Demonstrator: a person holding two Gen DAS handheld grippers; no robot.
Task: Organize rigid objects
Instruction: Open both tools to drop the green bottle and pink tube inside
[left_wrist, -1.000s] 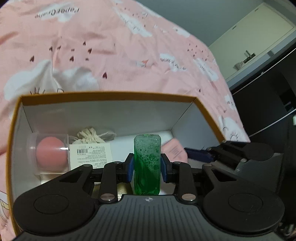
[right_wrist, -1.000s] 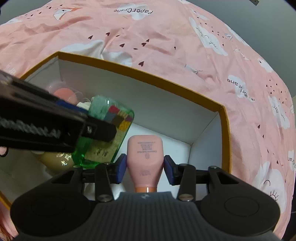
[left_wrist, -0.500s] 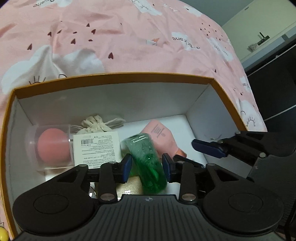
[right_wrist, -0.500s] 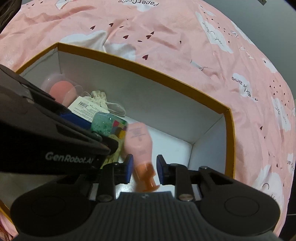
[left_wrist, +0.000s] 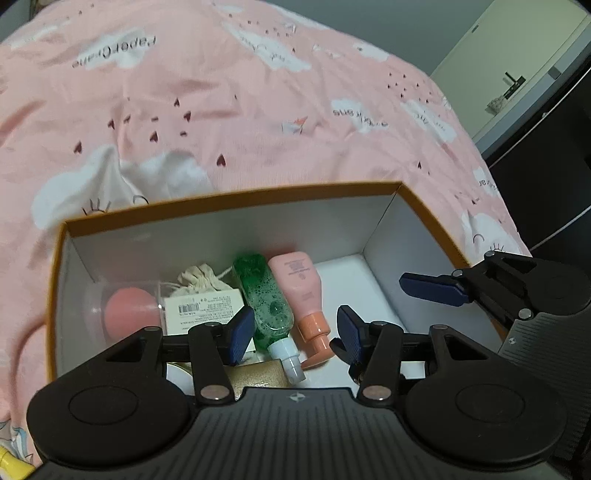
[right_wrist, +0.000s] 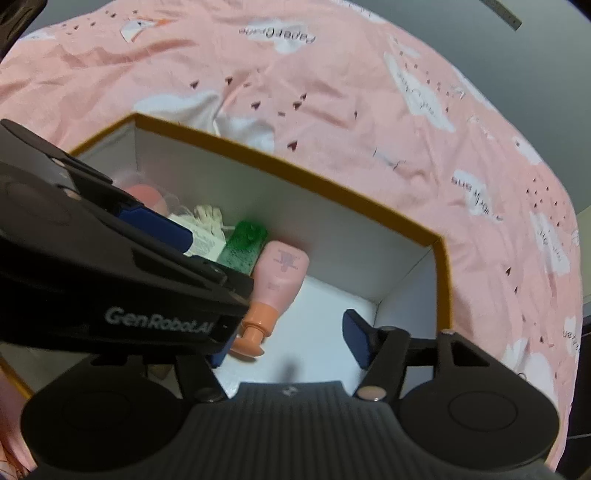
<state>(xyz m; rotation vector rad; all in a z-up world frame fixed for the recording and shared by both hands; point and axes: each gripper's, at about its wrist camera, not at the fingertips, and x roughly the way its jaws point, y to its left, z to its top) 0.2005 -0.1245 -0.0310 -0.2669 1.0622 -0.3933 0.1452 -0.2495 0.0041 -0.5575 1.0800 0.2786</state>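
Both claws just opened, nothing gripped: left gripper (left_wrist: 291, 334), right gripper (right_wrist: 286, 341). Risk: withdrawing jaws could clip green bottle (left_wrist: 264, 295) or pink bottle (left_wrist: 301, 286) mid-box (left_wrist: 236, 195).

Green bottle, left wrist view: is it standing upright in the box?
No, the green bottle lies flat on the box floor beside the pink bottle.

I count 1 box (left_wrist: 236, 199) on 1 bed (left_wrist: 221, 110). Inside: 2 bottles, 1 green (left_wrist: 264, 295) & 1 pink (left_wrist: 301, 284); 1 cloth pouch (left_wrist: 199, 278); 1 labelled carton (left_wrist: 203, 308); 1 pink sponge in clear case (left_wrist: 125, 312).
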